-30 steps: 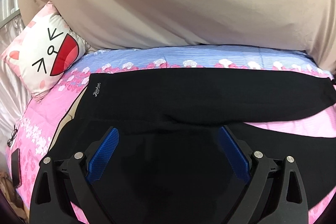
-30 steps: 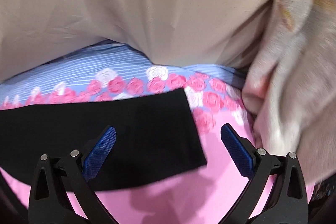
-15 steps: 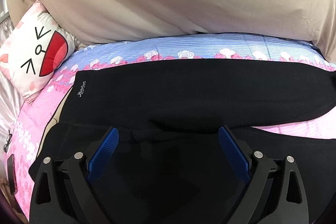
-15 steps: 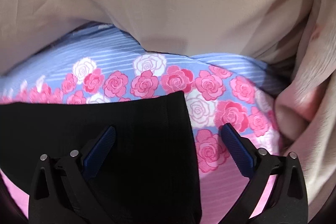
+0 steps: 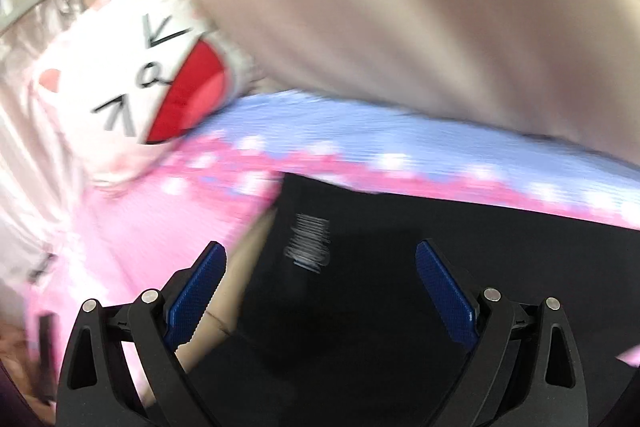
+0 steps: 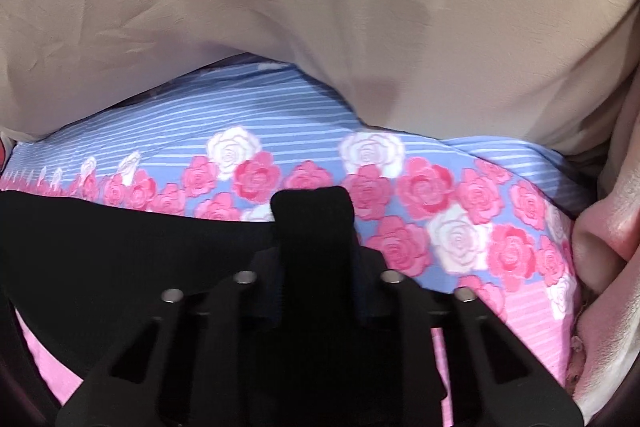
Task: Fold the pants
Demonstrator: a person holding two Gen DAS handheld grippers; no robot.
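The left gripper (image 5: pixel 320 291) hangs wide open over the waistband of the black knit pants (image 5: pixel 440 267) on the floral bedspread (image 6: pixel 280 131). The right gripper (image 6: pixel 316 291) is closing on a bunched cuff; such a thin pinch may slip when lifted.

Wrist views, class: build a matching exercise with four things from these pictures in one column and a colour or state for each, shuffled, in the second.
Things:
1. left gripper
2. right gripper
3. pants
4. pillow

States:
A. black, spread on the bed
B. white with a cartoon face
C. jaws wide apart
D. jaws closing, a fold of black cloth between them

Pairs: 1-C, 2-D, 3-A, 4-B
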